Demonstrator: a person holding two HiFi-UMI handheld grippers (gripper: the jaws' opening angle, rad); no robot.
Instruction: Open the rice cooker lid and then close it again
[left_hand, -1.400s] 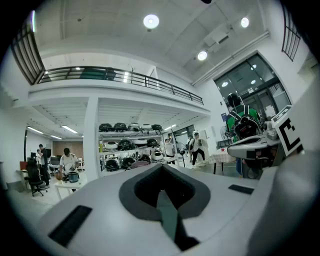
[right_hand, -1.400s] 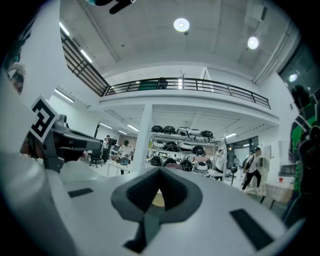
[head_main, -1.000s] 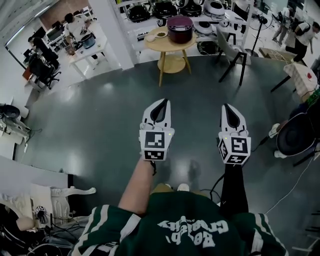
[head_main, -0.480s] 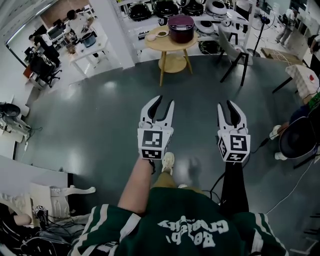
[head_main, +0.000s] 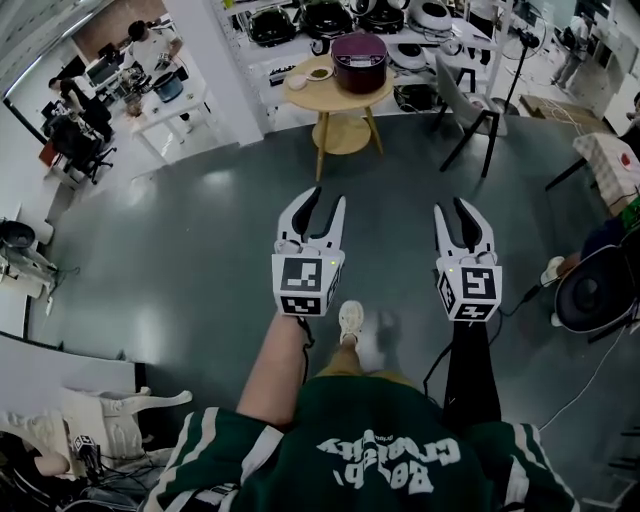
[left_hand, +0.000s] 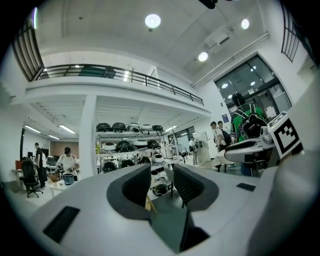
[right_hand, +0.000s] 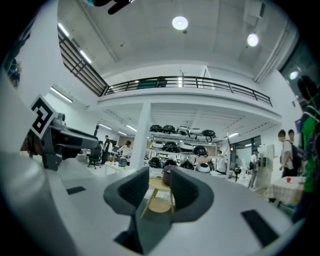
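A dark maroon rice cooker (head_main: 359, 60) with its lid down stands on a round wooden table (head_main: 338, 98) far ahead across the grey floor. My left gripper (head_main: 328, 200) and right gripper (head_main: 452, 208) are held side by side at waist height, pointing level toward it and well short of it. Both stand open with nothing between the jaws. In the right gripper view the rice cooker (right_hand: 166, 175) and the wooden table (right_hand: 156, 204) show through the gap of the right gripper (right_hand: 159, 182). The left gripper (left_hand: 161, 180) frames only distant shelves.
A black chair (head_main: 468, 105) stands right of the table, and a small bowl (head_main: 320, 72) sits beside the cooker. Shelves of cookers (head_main: 330, 15) line the back wall. People work at desks (head_main: 130, 70) at far left. A round black device (head_main: 590, 295) and cables lie at right.
Both grippers' jaws went from shut to open. The person has stepped forward, a shoe now shows below the grippers, and the table sits slightly nearer.
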